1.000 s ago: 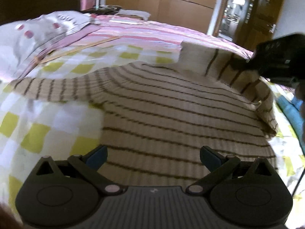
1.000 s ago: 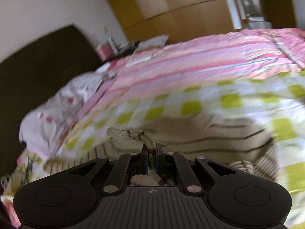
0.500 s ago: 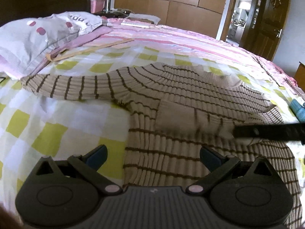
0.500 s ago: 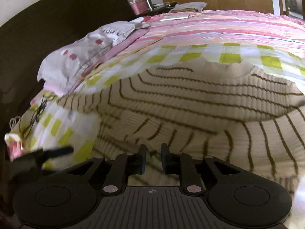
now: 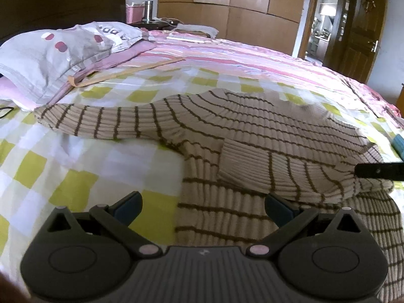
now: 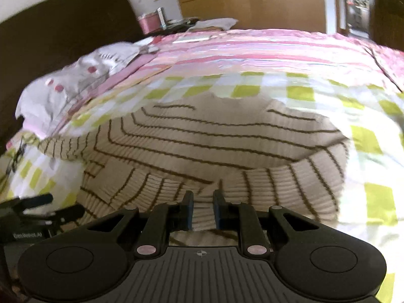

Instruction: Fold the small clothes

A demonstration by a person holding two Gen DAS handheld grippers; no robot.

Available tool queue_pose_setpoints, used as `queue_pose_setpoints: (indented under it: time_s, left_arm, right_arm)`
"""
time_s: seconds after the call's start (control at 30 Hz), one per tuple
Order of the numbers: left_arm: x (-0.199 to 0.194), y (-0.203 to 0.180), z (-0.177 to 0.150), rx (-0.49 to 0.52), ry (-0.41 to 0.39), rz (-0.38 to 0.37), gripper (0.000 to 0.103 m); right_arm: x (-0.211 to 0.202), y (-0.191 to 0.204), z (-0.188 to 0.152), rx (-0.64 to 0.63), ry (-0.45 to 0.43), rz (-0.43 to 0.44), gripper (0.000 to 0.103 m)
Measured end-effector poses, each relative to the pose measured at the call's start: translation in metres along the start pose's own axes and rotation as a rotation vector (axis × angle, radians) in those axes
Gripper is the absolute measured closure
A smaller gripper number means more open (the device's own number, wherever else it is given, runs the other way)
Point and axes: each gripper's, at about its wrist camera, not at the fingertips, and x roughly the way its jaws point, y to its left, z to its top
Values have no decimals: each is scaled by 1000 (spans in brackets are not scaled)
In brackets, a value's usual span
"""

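Left hand-held gripper [image 5: 203,208] hovers wide open and empty over the beige brown-striped knit sweater [image 5: 265,136] on the checked bed [image 5: 75,166], right hand-held gripper [image 6: 203,210] partly open, empty, one sleeve [image 5: 277,174] folded across, likely the outstretched sleeve [image 5: 96,123] next.

The sweater [image 5: 255,136] in mid-frame is ribbed knit, matt beige with thin brown stripes. Under it the checked sheet [image 5: 75,166] is smooth woven cloth. At upper left the pillow [image 5: 50,58] looks like crumpled cotton. Glossy wood wardrobe [image 5: 227,10] panels fill the top; the left gripper [image 5: 203,207] is matt black plastic.
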Motion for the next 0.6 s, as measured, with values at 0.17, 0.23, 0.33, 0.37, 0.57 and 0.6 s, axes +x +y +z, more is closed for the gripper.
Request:
queue_pose_setpoints:
  time_s: [0.17, 0.23, 0.33, 0.37, 0.57, 0.6]
  left_arm:
    - [3, 10, 2, -25, 9, 15, 0]
    - [3, 12, 3, -24, 6, 17, 0]
    - [2, 13, 5, -18, -7, 16, 0]
    - [1, 13, 5, -17, -11, 16, 0]
    - [0, 17, 6, -19, -18, 20, 0]
    - [0, 17, 6, -20, -18, 19, 0]
  right_arm:
    - [33, 17, -7, -53, 83, -40, 84]
    - [32, 25, -5, -71, 69, -25, 84]
    - [30, 41, 4, -121, 44, 29, 84]
    - [34, 48, 9, -149, 37, 45, 84]
    - [71, 75, 24, -244, 62, 117, 76]
    - [74, 77, 26, -259, 68, 131, 76]
